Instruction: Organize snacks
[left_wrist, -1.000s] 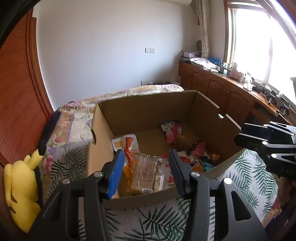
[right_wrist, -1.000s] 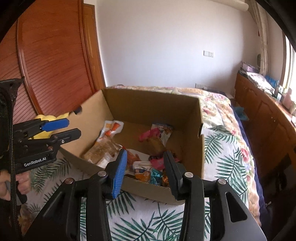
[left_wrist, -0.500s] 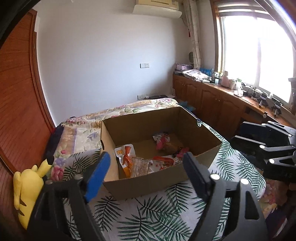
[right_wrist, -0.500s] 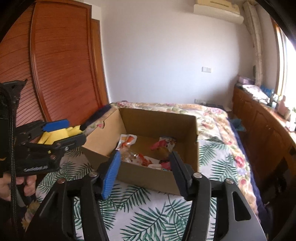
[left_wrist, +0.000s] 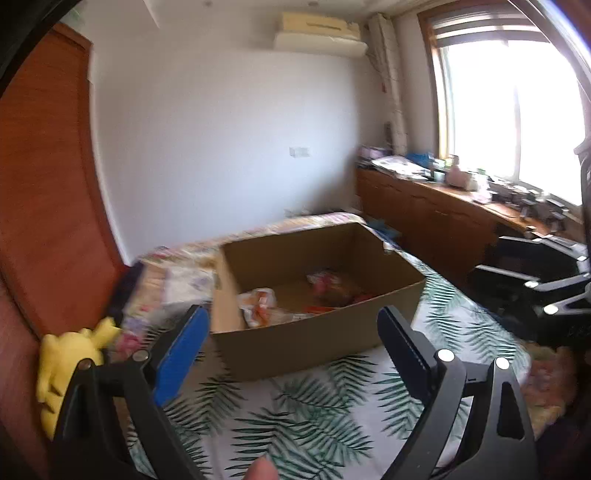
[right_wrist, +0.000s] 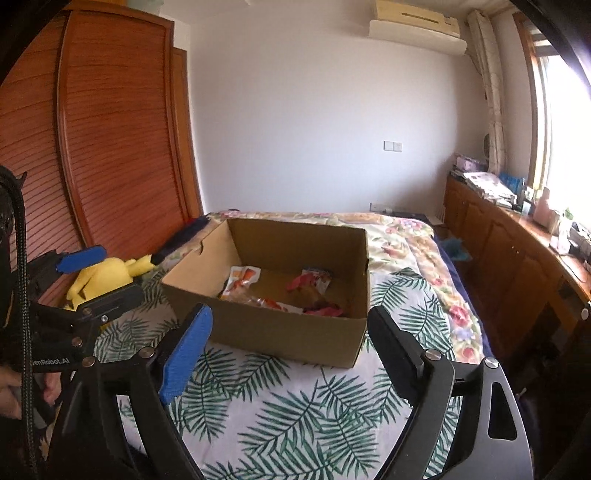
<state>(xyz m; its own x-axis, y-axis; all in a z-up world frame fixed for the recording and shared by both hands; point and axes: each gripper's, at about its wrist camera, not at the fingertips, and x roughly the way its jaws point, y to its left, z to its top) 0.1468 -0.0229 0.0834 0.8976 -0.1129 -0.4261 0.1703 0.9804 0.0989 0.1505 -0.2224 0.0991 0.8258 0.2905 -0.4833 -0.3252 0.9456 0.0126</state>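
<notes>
here the cardboard box sits on the bed, snack packets loose inside it. left gripper and right gripper hang short of the box, both spread wide and empty. best to reach down over the box's near wall and pinch one packet by its edge.

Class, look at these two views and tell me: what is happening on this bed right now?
A person holds a gripper in each hand over a bed with a palm-leaf cover. An open cardboard box sits on it with the snack packets lying loose inside. The left gripper and the right gripper are both open and empty, short of the box and touching nothing. A yellow plush toy lies left of the box.
</notes>
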